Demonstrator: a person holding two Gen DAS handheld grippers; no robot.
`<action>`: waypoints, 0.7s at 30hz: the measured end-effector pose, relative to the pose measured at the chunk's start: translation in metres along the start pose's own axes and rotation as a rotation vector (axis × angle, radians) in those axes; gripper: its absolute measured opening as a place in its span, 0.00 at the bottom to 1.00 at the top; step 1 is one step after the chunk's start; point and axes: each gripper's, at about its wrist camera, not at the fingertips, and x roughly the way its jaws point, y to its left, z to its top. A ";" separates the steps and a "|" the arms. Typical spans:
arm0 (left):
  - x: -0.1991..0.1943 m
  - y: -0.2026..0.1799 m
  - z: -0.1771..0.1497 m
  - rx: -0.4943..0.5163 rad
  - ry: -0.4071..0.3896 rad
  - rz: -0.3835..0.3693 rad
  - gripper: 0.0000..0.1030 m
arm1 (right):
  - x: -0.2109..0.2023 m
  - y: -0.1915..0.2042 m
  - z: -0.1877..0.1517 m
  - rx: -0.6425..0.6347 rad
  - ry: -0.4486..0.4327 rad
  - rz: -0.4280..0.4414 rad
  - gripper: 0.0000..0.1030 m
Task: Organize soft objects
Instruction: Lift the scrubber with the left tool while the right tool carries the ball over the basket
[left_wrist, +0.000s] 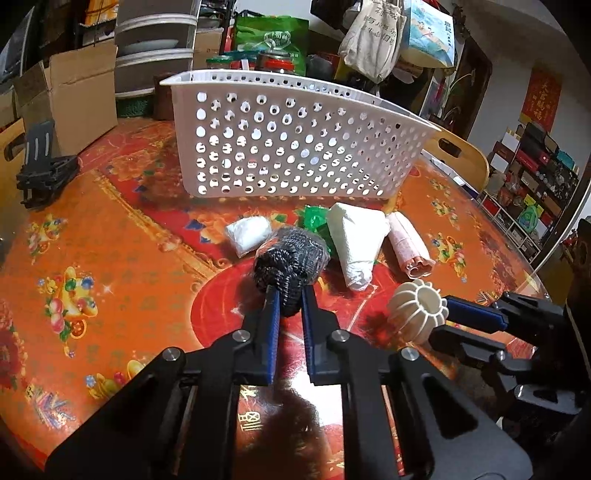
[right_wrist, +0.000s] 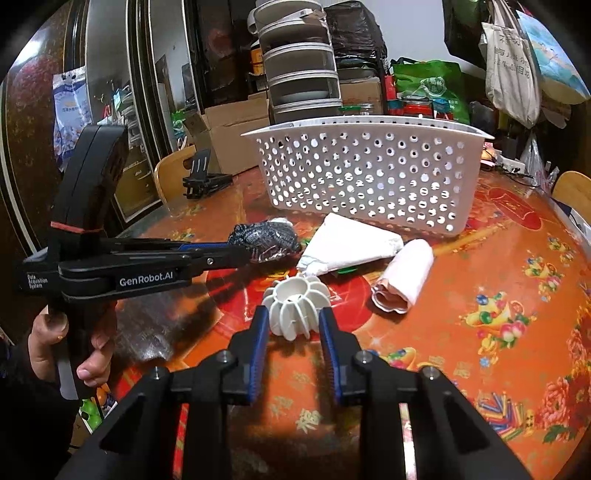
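My left gripper (left_wrist: 290, 295) is shut on a black-and-grey knitted bundle (left_wrist: 290, 264) in clear wrap, held just above the table; it also shows in the right wrist view (right_wrist: 264, 238). My right gripper (right_wrist: 293, 317) is shut on a white ribbed ball (right_wrist: 295, 308), which also shows in the left wrist view (left_wrist: 417, 312). A white perforated basket (left_wrist: 295, 136) stands behind. On the table lie a white folded cloth (left_wrist: 356, 240), a pink rolled cloth (left_wrist: 408, 243), a small white bag (left_wrist: 249, 232) and a green packet (left_wrist: 314, 219).
The table has a red-orange patterned cover (left_wrist: 110, 258). A black stand (left_wrist: 42, 166) and a cardboard box (left_wrist: 74, 99) sit at the far left. Wooden chair backs (left_wrist: 461, 155) stand at the table's edge. Stacked containers (right_wrist: 301, 62) and bags crowd behind the basket.
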 end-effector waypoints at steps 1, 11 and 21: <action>-0.002 0.000 0.000 0.000 -0.006 0.002 0.09 | -0.002 -0.001 0.000 0.003 -0.004 -0.003 0.25; -0.029 -0.010 0.005 0.027 -0.053 0.001 0.08 | -0.012 -0.008 0.000 0.025 -0.025 -0.007 0.26; -0.055 -0.017 0.012 0.037 -0.088 -0.013 0.08 | -0.027 -0.013 0.007 0.036 -0.050 -0.023 0.25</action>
